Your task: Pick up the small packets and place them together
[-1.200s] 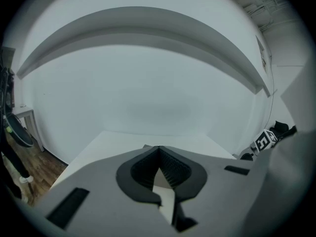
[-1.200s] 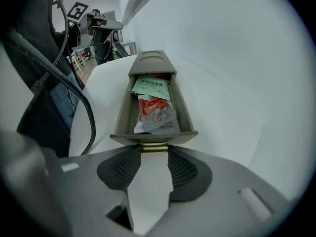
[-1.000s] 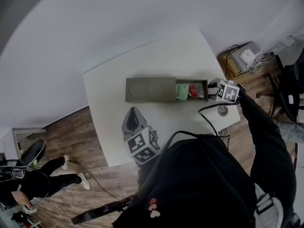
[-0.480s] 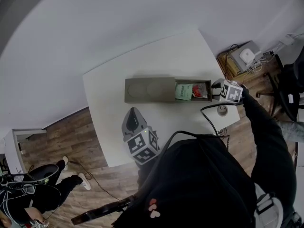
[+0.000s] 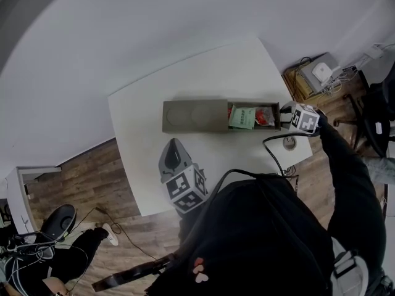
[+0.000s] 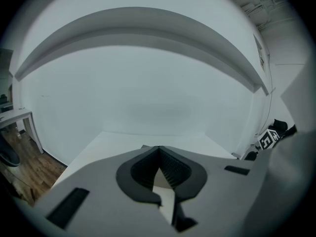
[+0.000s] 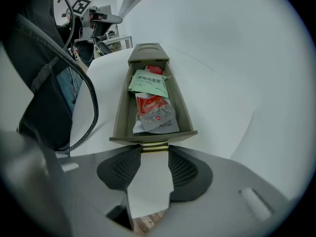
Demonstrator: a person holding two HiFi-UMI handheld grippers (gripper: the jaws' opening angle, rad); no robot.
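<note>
A long olive box (image 5: 194,116) lies across the white table (image 5: 185,79), its drawer (image 5: 275,107) drawn out to the right. Inside the drawer lie a green packet (image 5: 242,117) and a red and silver packet (image 5: 265,116). In the right gripper view the green packet (image 7: 148,83) lies beyond the red and silver one (image 7: 155,112). My right gripper (image 7: 154,148) is shut on the drawer's brass handle (image 7: 154,146), at the table's right edge (image 5: 285,117). My left gripper (image 5: 174,145) hovers over the table's near side, shut and empty (image 6: 159,149).
A black cable (image 5: 274,143) runs over the table's near right corner, beside a round insert (image 5: 289,143). A low shelf with a white device (image 5: 321,73) and a chair (image 5: 376,116) stand to the right. A person's legs (image 5: 68,258) lie on the wooden floor at lower left.
The drawer has slid further out to the right with my right gripper on its handle, and more of the packets shows. The left gripper has not moved.
</note>
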